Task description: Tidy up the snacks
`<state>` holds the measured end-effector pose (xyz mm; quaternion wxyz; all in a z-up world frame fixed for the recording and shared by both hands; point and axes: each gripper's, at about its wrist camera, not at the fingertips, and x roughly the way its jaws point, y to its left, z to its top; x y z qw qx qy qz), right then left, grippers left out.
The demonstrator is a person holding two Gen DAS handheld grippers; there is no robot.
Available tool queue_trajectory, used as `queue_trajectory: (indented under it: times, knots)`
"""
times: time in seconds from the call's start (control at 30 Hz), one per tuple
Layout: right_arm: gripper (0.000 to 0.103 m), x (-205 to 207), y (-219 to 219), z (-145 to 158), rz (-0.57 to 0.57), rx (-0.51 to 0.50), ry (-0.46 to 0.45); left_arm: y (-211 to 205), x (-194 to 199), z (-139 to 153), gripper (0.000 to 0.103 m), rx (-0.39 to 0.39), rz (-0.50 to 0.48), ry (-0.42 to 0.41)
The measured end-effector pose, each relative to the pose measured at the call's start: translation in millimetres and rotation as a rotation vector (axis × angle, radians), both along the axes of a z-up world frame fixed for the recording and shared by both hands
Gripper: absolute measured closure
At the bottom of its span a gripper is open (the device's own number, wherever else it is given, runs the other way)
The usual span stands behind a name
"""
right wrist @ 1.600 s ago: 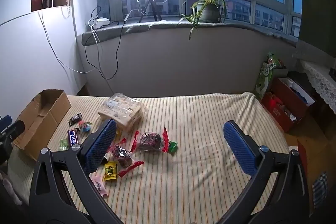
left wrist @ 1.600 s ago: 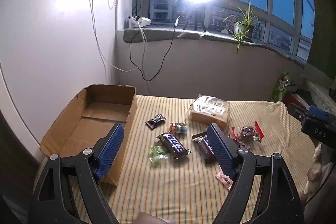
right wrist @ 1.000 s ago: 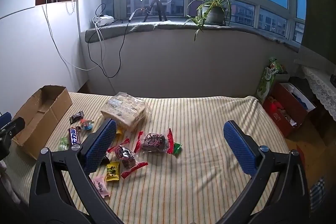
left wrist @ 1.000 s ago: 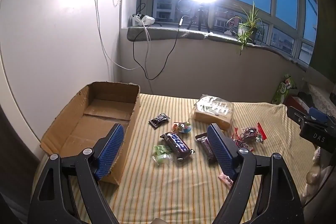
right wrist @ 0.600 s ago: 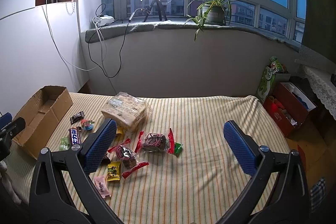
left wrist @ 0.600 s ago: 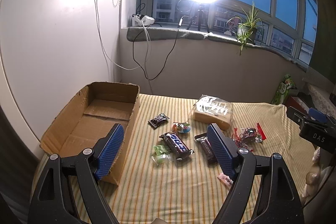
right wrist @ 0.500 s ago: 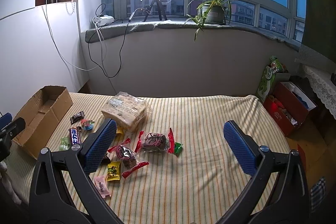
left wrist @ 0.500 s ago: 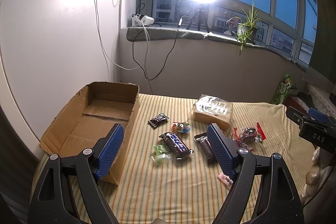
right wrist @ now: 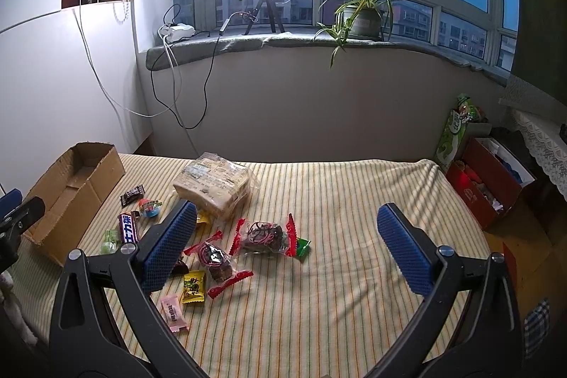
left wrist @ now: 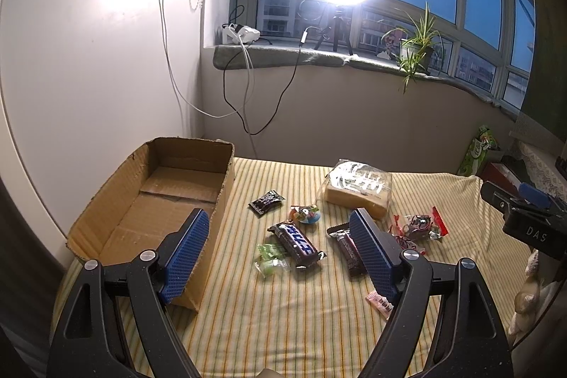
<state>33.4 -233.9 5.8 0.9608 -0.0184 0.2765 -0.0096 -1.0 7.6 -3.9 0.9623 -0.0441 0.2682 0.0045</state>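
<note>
1. My left gripper (left wrist: 280, 250) is spread wide and holds nothing; it hangs above the striped bed (left wrist: 283, 314).
2. My right gripper (right wrist: 287, 247) is also wide apart and empty, over a bare stretch of the bed to the right of the snacks.
3. The box (left wrist: 156, 201) sits open at the bed's left edge, and I see nothing inside it.
4. Between the left gripper's fingers I see a dark bar (left wrist: 297, 243) with blue lettering, a green candy (left wrist: 271, 257) touching its left side, and a black packet (left wrist: 266, 201) nearer the box.
5. A round colourful sweet (left wrist: 307, 214) lies just above the bar.
6. The bread bag (right wrist: 212, 186) is farthest back, beside the red-ended packs (right wrist: 265, 236).
7. A yellow packet (right wrist: 194, 286) and a pink packet (right wrist: 173, 310) lie nearest me in the right view.
</note>
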Motion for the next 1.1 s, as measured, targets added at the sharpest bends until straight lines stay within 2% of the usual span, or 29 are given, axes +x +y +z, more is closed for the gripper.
queue_trajectory:
  times: [1.1]
  knots:
    - [0.002,4.3,-0.3,-5.5,0.021,0.007,0.038,-4.2,0.2,-2.4,0.021,0.000,-0.010,0.009]
